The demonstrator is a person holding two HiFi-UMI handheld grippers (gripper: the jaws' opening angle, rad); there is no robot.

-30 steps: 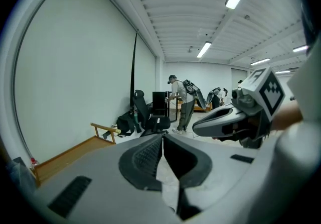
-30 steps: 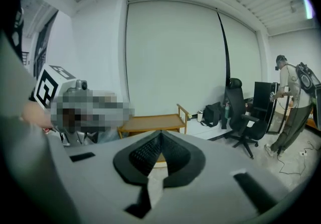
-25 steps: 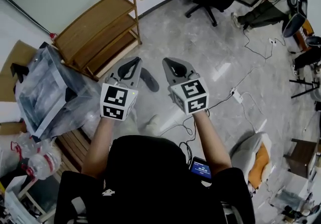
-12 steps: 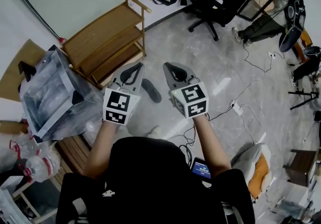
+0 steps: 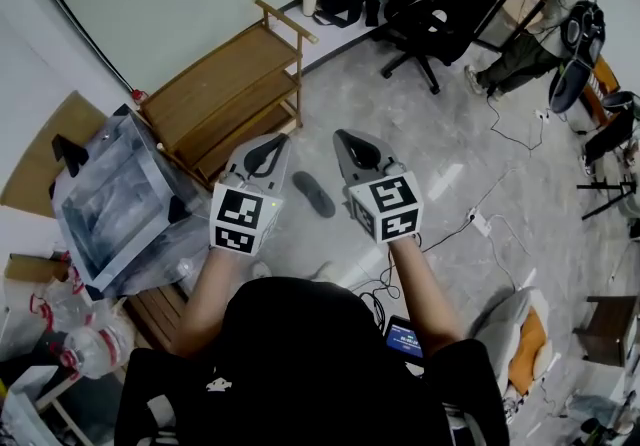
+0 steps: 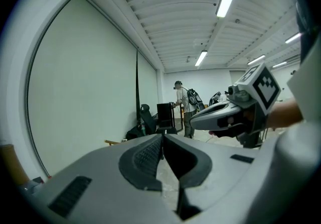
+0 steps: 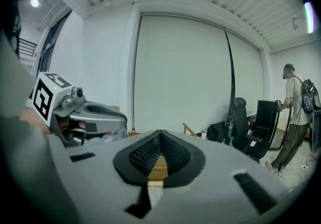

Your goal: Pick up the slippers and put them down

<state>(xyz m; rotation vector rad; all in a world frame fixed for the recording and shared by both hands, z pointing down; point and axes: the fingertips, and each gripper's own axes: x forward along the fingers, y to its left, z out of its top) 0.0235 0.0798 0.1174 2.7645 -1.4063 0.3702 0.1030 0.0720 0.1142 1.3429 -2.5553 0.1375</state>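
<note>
One dark slipper (image 5: 313, 194) lies flat on the grey floor, between and below my two grippers in the head view. My left gripper (image 5: 264, 147) is held in the air above the floor to the slipper's left, its jaws closed tip to tip with nothing in them. My right gripper (image 5: 349, 143) hangs level with it to the slipper's right, also shut and empty. In the left gripper view the pads (image 6: 150, 155) meet, and the right gripper (image 6: 225, 115) shows beside them. The right gripper view shows its pads (image 7: 150, 152) together. Neither gripper view shows the slipper.
A low wooden shelf (image 5: 225, 84) stands against the wall, ahead and to the left. A plastic-wrapped box (image 5: 115, 199) sits at the left. Cables and a power strip (image 5: 478, 222) trail on the floor at the right. An office chair (image 5: 420, 24) and a person (image 5: 545, 19) are further back.
Both grippers have risen together, still shut and empty. The slipper stays on the floor and now sits lower in the gap between them.
</note>
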